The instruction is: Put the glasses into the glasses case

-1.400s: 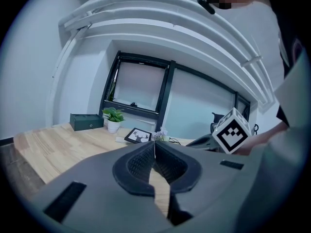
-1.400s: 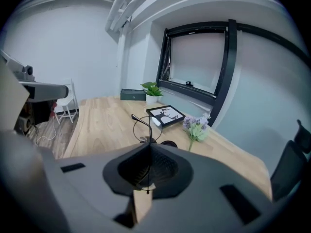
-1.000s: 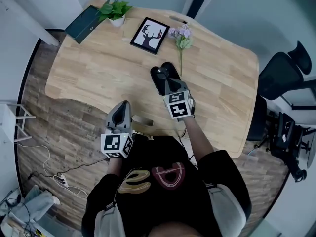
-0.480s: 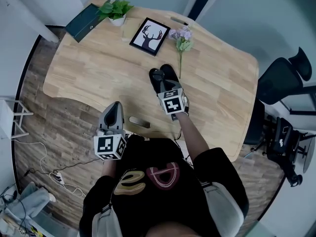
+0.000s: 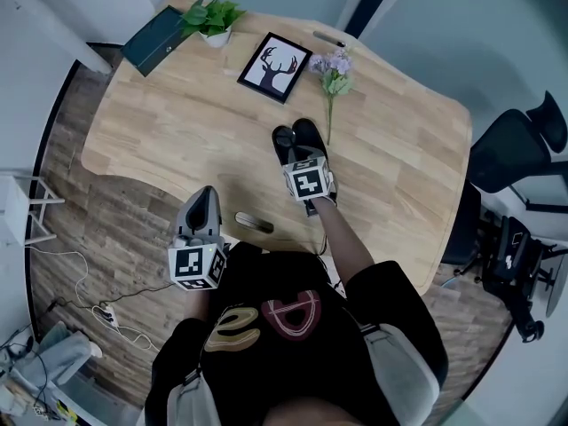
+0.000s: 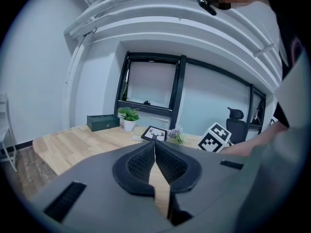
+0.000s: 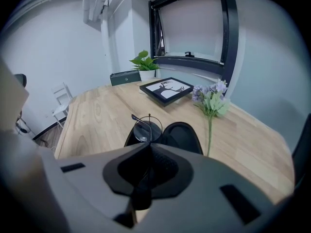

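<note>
Black and hinged wide, the glasses case lies on the wooden table just at 12 o'clock of the right gripper in the head view. Both halves face up, so there is an open pocket to lower things into.

That gripper's jaws are pressed together on the glasses, pinching a thin part of the frame. One round lens and a thin temple arm stick out beyond the tips and hang over the case's left half. Gripping at the edge looks deliberate (it leaves the lens free and keeps the pads clear of the case). The nose-down tilt aims the glasses at the cavity. Whether the frame already touches the lining cannot be told.

The left gripper hovers at the table's near edge, at 8 o'clock of the case and well apart from it. Its tips are together with nothing between them, and it seems parked out of the way, perhaps to fold the lid over afterwards.

A small dark bar lies on the table between the two grippers. A flower sprig lies at 1 o'clock of the case.
</note>
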